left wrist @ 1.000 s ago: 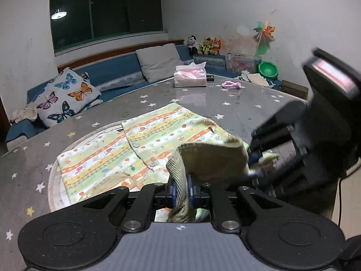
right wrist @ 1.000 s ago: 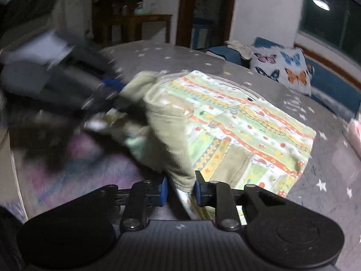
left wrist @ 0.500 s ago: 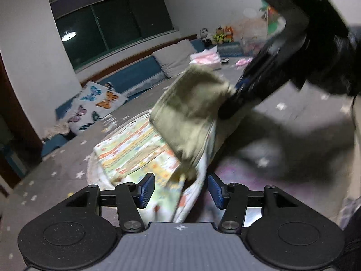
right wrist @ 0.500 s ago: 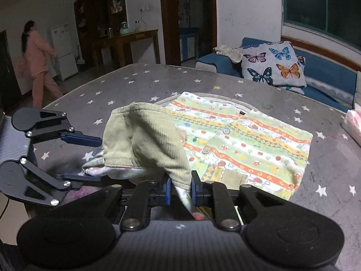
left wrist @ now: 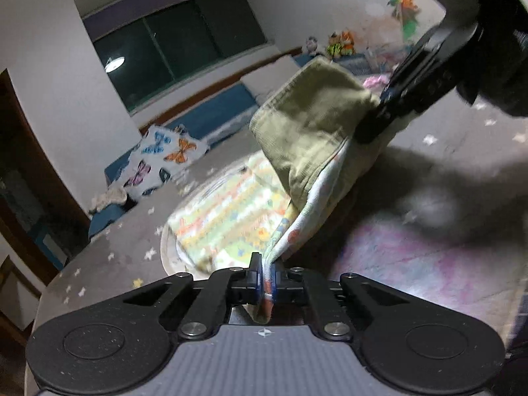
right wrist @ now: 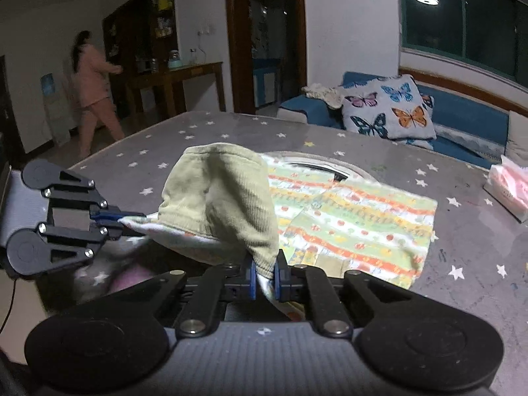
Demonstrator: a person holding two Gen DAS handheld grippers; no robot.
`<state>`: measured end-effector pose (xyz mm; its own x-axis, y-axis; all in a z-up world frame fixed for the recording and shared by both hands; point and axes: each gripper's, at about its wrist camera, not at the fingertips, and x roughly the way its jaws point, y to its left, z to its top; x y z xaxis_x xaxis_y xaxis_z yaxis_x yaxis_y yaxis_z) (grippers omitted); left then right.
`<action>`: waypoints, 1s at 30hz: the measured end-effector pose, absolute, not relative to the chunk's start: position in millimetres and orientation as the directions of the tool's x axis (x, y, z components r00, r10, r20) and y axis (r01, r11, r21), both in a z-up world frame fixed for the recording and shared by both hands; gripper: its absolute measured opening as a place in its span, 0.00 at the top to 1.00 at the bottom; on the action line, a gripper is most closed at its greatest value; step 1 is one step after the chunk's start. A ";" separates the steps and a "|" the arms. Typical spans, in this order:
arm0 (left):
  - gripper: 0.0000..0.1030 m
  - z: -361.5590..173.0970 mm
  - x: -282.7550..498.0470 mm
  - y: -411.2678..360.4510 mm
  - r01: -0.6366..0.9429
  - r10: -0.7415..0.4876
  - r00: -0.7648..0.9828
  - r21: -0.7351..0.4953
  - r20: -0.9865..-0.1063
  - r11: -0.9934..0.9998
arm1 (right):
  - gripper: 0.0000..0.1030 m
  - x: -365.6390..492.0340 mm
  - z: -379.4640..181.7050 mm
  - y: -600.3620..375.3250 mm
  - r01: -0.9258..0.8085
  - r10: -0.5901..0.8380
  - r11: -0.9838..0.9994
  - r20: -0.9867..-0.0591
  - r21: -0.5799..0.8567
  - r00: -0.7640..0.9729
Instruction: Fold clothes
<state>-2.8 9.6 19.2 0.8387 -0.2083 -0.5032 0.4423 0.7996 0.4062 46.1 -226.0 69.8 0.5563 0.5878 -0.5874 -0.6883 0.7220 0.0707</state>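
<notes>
A child's garment (right wrist: 356, 217) with a striped, patterned outside and an olive corduroy lining (right wrist: 217, 198) lies partly on the grey star-print table (right wrist: 462, 264). My right gripper (right wrist: 264, 274) is shut on one edge of its lifted near part. My left gripper (left wrist: 267, 280) is shut on the other edge; it also shows at the left of the right wrist view (right wrist: 109, 219). The lifted part hangs stretched between both grippers above the table, lining (left wrist: 310, 125) up. The right gripper (left wrist: 379, 115) appears at the upper right of the left wrist view.
A tissue box (right wrist: 508, 188) stands at the table's right edge. A blue sofa with a butterfly cushion (right wrist: 386, 112) runs behind the table. A person in pink (right wrist: 92, 82) stands far left in the room. Toys (left wrist: 340, 44) sit by the far wall.
My left gripper opened half a second ago and has now shut on the garment's edge. Both grippers have lifted the near part higher off the table.
</notes>
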 end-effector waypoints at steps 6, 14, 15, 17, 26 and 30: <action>0.95 63.1 -46.3 21.4 0.476 -0.255 0.826 0.382 -0.502 0.792 | 0.92 20.7 91.4 -232.2 -0.724 0.623 0.686 -0.572 0.073 0.533; 0.94 86.4 -30.9 29.9 0.458 -0.258 0.831 0.342 -0.493 0.820 | 0.92 12.3 115.9 -231.2 -0.760 0.652 0.646 -0.570 0.071 0.501; 0.95 85.7 -21.6 31.2 0.457 -0.258 0.827 0.331 -0.499 0.826 | 0.92 21.7 114.5 -229.6 -0.756 0.648 0.650 -0.576 0.078 0.498; 0.95 82.5 -2.0 32.2 0.456 -0.253 0.817 0.312 -0.517 0.834 | 0.92 40.4 111.6 -226.3 -0.747 0.642 0.658 -0.587 0.092 0.493; 0.94 50.4 103.0 30.9 0.442 -0.215 0.744 0.226 -0.632 0.868 | 0.91 140.4 73.8 -211.9 -0.669 0.570 0.731 -0.660 0.136 0.489; 0.94 29.6 144.0 30.1 0.423 -0.193 0.702 0.183 -0.685 0.887 | 0.90 173.6 47.6 -205.3 -0.623 0.519 0.772 -0.691 0.126 0.503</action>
<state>144.0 30.1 29.6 0.7021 -0.1933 -0.6853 0.4232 0.8873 0.1833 173.6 -205.3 47.6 0.5027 0.5192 -0.6912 -0.6234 0.7716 0.1262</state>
